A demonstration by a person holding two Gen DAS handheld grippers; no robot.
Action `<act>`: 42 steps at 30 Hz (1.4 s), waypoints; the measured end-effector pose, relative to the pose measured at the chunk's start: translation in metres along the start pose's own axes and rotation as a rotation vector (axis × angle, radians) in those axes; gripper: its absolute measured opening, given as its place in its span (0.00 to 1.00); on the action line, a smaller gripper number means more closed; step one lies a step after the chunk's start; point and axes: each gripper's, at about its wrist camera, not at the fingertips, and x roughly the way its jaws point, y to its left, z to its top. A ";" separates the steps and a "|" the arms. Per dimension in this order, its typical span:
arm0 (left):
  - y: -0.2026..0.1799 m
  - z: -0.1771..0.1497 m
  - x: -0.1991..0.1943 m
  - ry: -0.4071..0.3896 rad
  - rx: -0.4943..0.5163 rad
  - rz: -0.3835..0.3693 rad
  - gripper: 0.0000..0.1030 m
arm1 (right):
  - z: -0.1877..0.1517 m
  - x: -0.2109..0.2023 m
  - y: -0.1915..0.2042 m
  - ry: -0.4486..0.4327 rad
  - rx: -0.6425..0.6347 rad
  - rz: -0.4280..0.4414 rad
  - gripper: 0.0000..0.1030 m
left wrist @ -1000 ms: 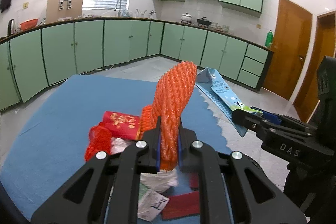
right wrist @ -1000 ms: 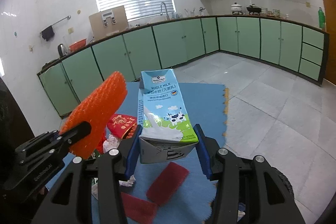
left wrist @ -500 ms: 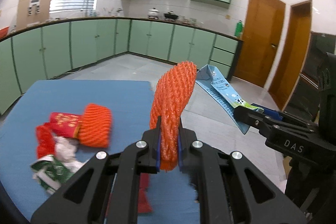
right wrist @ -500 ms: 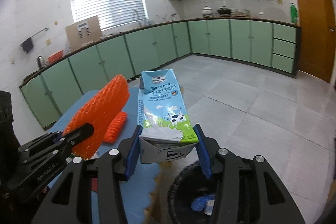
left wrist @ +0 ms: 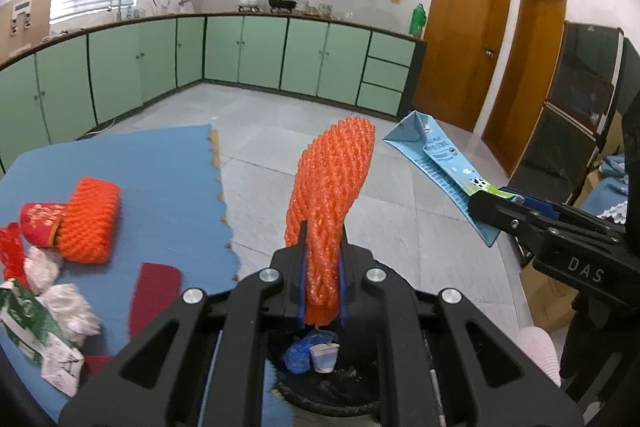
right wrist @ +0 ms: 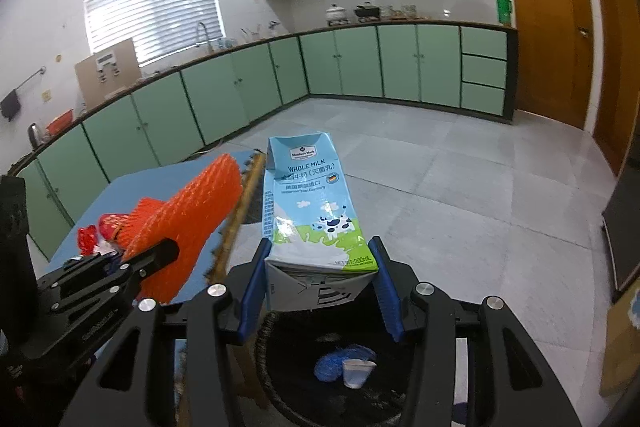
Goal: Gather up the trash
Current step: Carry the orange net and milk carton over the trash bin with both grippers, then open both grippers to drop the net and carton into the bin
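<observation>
My left gripper (left wrist: 322, 259) is shut on an orange foam net sleeve (left wrist: 330, 195), held above a black trash bin (left wrist: 352, 391). My right gripper (right wrist: 320, 267) is shut on a blue and green milk carton (right wrist: 310, 211), also above the black trash bin (right wrist: 304, 399). The bin holds a blue crumpled piece (right wrist: 334, 365) and a small white cup (right wrist: 356, 373). More trash lies on the blue table (left wrist: 160, 163) to the left: a second orange net sleeve (left wrist: 90, 221), a red packet (left wrist: 40, 219), white tissues (left wrist: 68, 307), a green and white carton (left wrist: 36, 343) and dark red pieces (left wrist: 154, 291).
The table's edge (left wrist: 222, 199) runs just left of the bin. Grey tiled floor (right wrist: 460, 195) stretches ahead to green kitchen cabinets (right wrist: 360, 67). Wooden doors (left wrist: 460, 43) stand at the right. A dark cabinet (left wrist: 576, 115) and boxes are at the far right.
Both grippers have swung right, off the blue table and over the black bin, each still holding its item. The table trash has shifted to the left of view.
</observation>
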 end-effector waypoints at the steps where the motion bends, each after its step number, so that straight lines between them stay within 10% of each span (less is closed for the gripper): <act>1: -0.003 -0.001 0.004 0.009 0.003 -0.003 0.10 | -0.003 0.001 -0.002 0.004 0.004 -0.005 0.47; 15: -0.025 -0.014 0.064 0.113 0.053 -0.027 0.10 | -0.029 0.048 -0.041 0.107 0.057 -0.010 0.46; 21: -0.020 -0.023 0.090 0.188 0.034 -0.042 0.53 | -0.034 0.063 -0.058 0.125 0.106 -0.018 0.50; 26: -0.018 -0.024 0.091 0.202 0.027 -0.056 0.62 | -0.028 0.055 -0.064 0.091 0.121 -0.039 0.59; 36: 0.000 -0.003 0.042 0.094 -0.007 -0.018 0.75 | -0.013 0.021 -0.039 0.004 0.090 -0.057 0.95; 42: 0.027 0.007 -0.005 -0.002 -0.021 0.077 0.83 | -0.007 0.011 -0.008 -0.026 0.055 -0.032 0.95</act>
